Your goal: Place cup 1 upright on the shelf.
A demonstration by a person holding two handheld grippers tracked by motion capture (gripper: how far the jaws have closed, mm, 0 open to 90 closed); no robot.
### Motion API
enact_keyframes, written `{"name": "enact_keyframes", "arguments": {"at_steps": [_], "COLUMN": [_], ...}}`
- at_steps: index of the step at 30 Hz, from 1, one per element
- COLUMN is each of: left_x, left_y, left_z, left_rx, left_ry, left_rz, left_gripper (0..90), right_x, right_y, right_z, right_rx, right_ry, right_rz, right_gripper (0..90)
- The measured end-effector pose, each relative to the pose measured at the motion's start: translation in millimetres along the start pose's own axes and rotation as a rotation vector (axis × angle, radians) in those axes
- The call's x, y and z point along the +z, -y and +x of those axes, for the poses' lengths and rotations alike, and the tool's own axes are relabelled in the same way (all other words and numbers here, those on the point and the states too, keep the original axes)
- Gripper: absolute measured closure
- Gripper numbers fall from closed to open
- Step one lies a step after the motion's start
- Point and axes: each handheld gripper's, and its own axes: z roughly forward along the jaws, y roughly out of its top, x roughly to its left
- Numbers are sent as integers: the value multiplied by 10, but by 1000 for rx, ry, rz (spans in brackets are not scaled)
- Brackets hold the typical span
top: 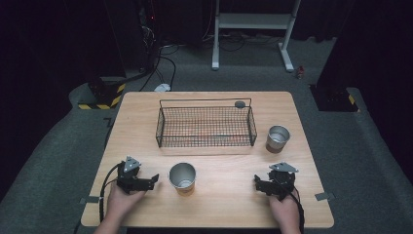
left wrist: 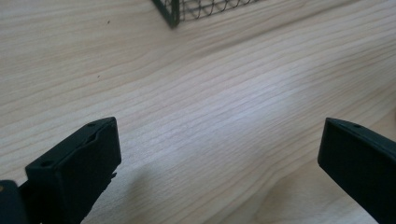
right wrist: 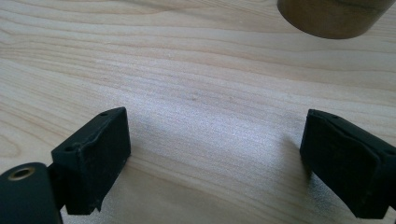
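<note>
From the high view, I judge nothing is picked up yet: my left gripper (top: 155, 178) rests near the desk's front-left corner, just beside a metal cup (top: 182, 177); my right gripper (top: 256, 183) sits near the front-right corner. A second metal cup (top: 278, 138) stands by the right edge, next to the wire basket (top: 205, 126).

In the left gripper view, jaws spread wide, holding nothing; the basket's corner (left wrist: 171, 11) lies ahead.

In the right gripper view, jaws equally wide and empty; a cup base (right wrist: 334, 16), probably the right-edge one, lies ahead. Next I must close in on a cup.

Lab: dark curtains (top: 58, 39), floor cables (top: 165, 63), hazard tape (top: 100, 105).
</note>
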Motion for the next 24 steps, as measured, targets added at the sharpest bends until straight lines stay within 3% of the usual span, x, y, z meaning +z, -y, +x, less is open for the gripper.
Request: {"name": "enact_keyframes", "arguments": {"at_steps": [4,17,24], "left_x": [-66,-346,-490], "left_y": [-21,-84,-70], "left_z": [-30,-187,-344], "left_rx": [0,58,87], "left_ry": [15,71,130], "left_rz": [-28,-158,-213], "left_gripper": [0,0,0], "right_x": [1,-1,0], "right_y": [0,-1,0], "right_z": [-2,2,0], "right_rx": [-3,3,0], "right_ry": [0,0,0], "right_rz": [-1,1,0], "right_gripper": [84,84,84]}}
